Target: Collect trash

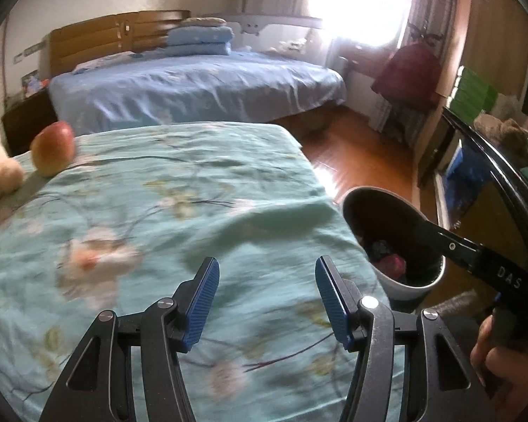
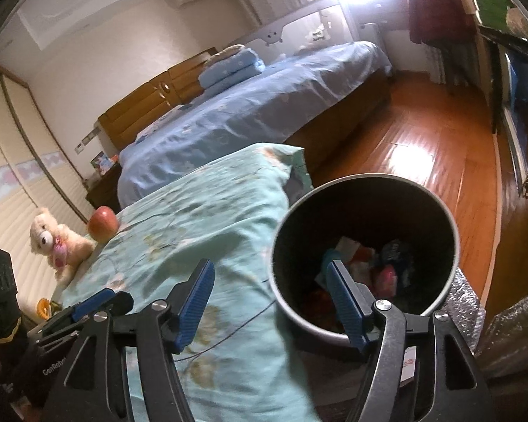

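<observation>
Bedroom, teal floral bedspread: both grippers, left gripper and right gripper, stand open and empty, wrappers lie inside the bin beside the bed, so collection looks near complete; next move requires locating remaining trash.
</observation>
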`<state>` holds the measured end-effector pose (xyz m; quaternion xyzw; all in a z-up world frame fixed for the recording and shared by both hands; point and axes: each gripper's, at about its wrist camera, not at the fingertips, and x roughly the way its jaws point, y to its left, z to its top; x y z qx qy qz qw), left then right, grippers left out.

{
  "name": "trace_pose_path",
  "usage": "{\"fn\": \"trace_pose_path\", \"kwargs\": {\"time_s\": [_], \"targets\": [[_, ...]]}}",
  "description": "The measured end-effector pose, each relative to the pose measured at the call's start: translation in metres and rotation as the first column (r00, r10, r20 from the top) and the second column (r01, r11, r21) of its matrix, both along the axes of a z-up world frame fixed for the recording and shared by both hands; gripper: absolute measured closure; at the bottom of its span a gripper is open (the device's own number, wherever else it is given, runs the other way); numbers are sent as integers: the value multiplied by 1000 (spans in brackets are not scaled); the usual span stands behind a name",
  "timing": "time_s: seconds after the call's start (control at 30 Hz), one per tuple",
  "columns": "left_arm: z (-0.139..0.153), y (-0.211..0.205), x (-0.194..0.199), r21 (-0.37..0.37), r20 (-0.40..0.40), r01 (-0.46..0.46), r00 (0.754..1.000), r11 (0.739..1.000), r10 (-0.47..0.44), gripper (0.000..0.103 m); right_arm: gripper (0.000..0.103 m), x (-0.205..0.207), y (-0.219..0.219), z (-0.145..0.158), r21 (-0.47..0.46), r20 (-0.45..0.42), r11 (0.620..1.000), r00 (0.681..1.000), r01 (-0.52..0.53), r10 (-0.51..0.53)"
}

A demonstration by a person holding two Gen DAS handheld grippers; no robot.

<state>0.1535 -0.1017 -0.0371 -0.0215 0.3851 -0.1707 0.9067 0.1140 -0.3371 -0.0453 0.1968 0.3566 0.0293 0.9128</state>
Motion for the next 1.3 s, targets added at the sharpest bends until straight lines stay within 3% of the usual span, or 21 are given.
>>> {"fn": "trace_pose_path", "kwargs": {"time_s": [0.23,0.3,0.37,0.47,0.63,0.7,1.3], "targets": [[26,26,-25,-10,93,-62,994,998,62,47,34,-9,23,28,-54,75,998,997,-28,32],[32,31,-32,-17,123,-73,990,997,74,47,28,-16,31,43,-91,125,995,991,-26,38],[39,37,-44,-22,170,-96,981,995,98,44,16,-23,39,54,-134,187,991,981,-19,44],[46,45,-66,-13,283,-158,946,987,156,20,2,-33,49,63,-195,272,981,962,18,37],[44,52,-101,10,448,-273,861,962,239,1,1,-45,60,58,-256,365,963,931,82,18],[40,51,-109,19,466,-295,848,955,253,1,1,-45,63,54,-269,371,959,928,86,21],[36,46,-112,49,472,-324,841,945,264,1,0,-50,78,44,-297,341,953,939,62,45]]}}
